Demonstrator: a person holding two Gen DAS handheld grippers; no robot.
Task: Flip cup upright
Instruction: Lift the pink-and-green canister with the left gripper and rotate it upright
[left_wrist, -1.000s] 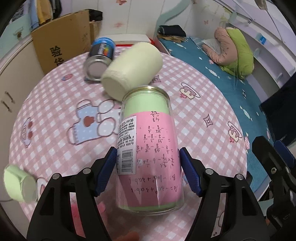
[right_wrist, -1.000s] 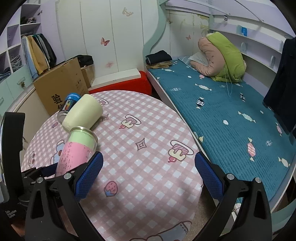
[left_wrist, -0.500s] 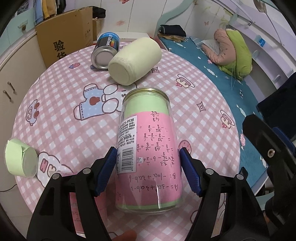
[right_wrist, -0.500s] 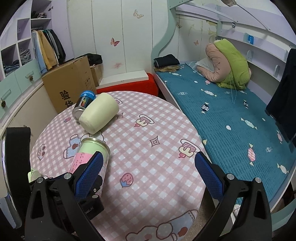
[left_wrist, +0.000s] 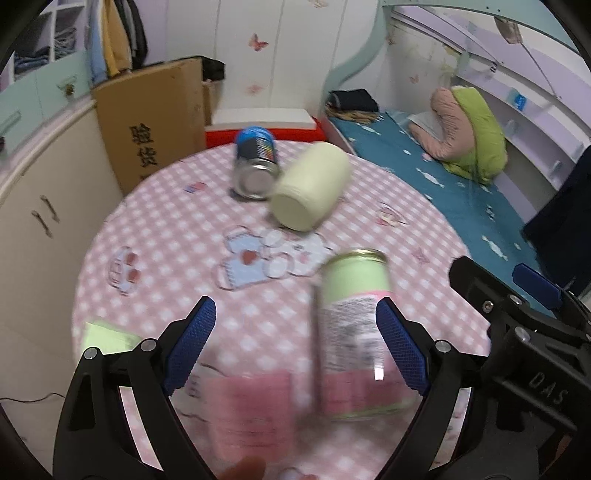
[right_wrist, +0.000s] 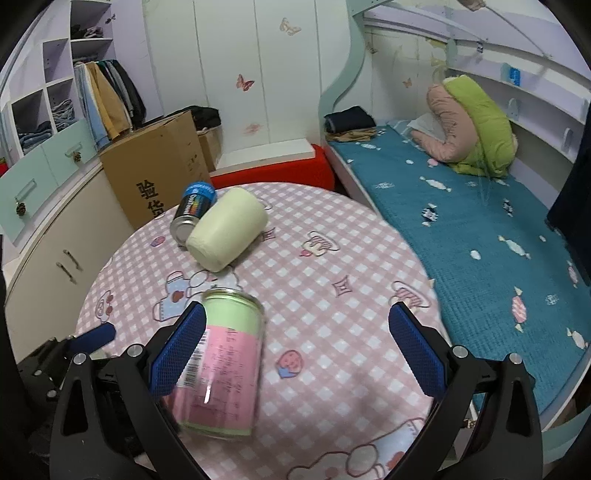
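Note:
The pink and green cup (left_wrist: 352, 332) with a barcode label stands on the pink checked table (left_wrist: 177, 229), motion-blurred in the left wrist view, just inside the right finger of my left gripper (left_wrist: 295, 350). That gripper is open and not holding it. In the right wrist view the cup (right_wrist: 221, 362) stands at the lower left, beside the left finger of my open, empty right gripper (right_wrist: 295, 354). My right gripper also shows at the right edge of the left wrist view (left_wrist: 517, 314).
A cream cup (right_wrist: 227, 232) and a blue can (right_wrist: 192, 210) lie on their sides at the far part of the table. A green paper roll (left_wrist: 103, 338) lies near the left edge. A cardboard box (right_wrist: 159, 166) and a bed (right_wrist: 461, 221) surround the table.
My left gripper has opened and let go of the cup, which now stands on the table. The left camera has pulled back and tilted up. The right gripper has shifted toward the cup.

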